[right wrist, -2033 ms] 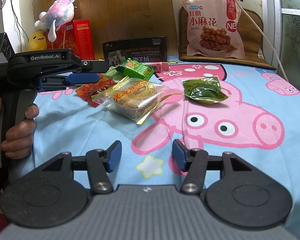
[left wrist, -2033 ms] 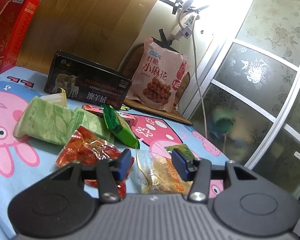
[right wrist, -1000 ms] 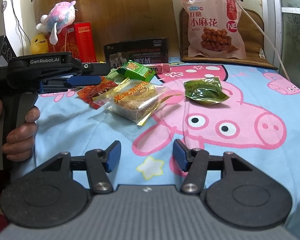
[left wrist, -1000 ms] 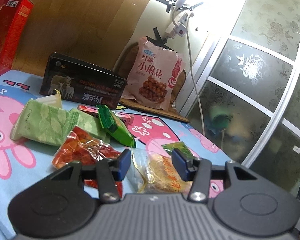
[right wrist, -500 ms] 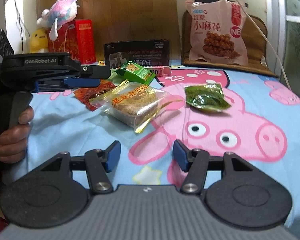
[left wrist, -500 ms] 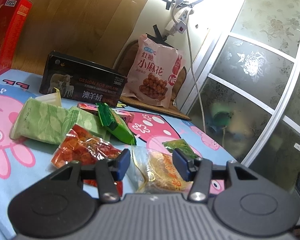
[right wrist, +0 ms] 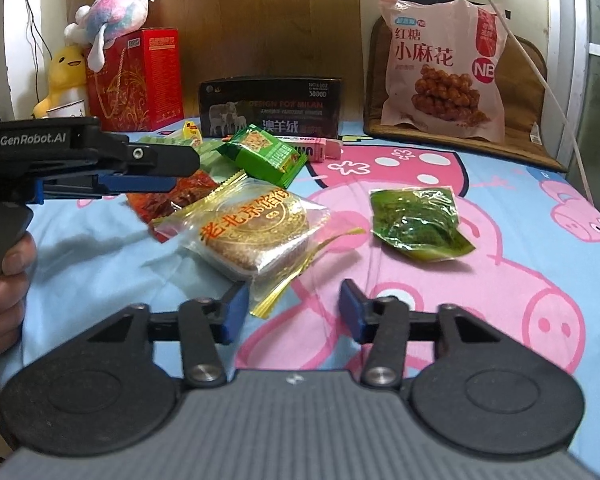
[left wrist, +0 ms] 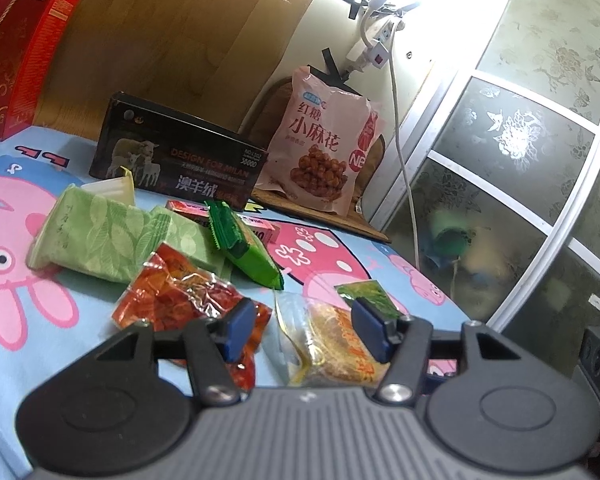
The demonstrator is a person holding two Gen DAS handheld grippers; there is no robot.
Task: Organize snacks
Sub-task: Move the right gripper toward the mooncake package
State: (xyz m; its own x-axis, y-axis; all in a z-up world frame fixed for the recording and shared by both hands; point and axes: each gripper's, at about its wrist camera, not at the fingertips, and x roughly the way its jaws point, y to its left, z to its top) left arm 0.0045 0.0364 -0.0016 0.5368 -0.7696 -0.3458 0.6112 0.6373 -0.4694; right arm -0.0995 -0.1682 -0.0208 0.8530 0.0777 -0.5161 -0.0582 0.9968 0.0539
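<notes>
The snacks lie in a loose cluster on the cartoon-pig bed sheet (right wrist: 500, 280): a clear-wrapped cake (right wrist: 252, 232) in front, a red packet (right wrist: 168, 196) touching its left side, a bright green packet (right wrist: 264, 154) behind, and a dark green pouch (right wrist: 416, 222) apart to the right. The right claw (right wrist: 292, 312) is spread and empty, just before the cake. The left claw (left wrist: 304, 330) is spread too, hovering over the cake and red packet. A pink snack bag (right wrist: 444, 68) leans at the back.
</notes>
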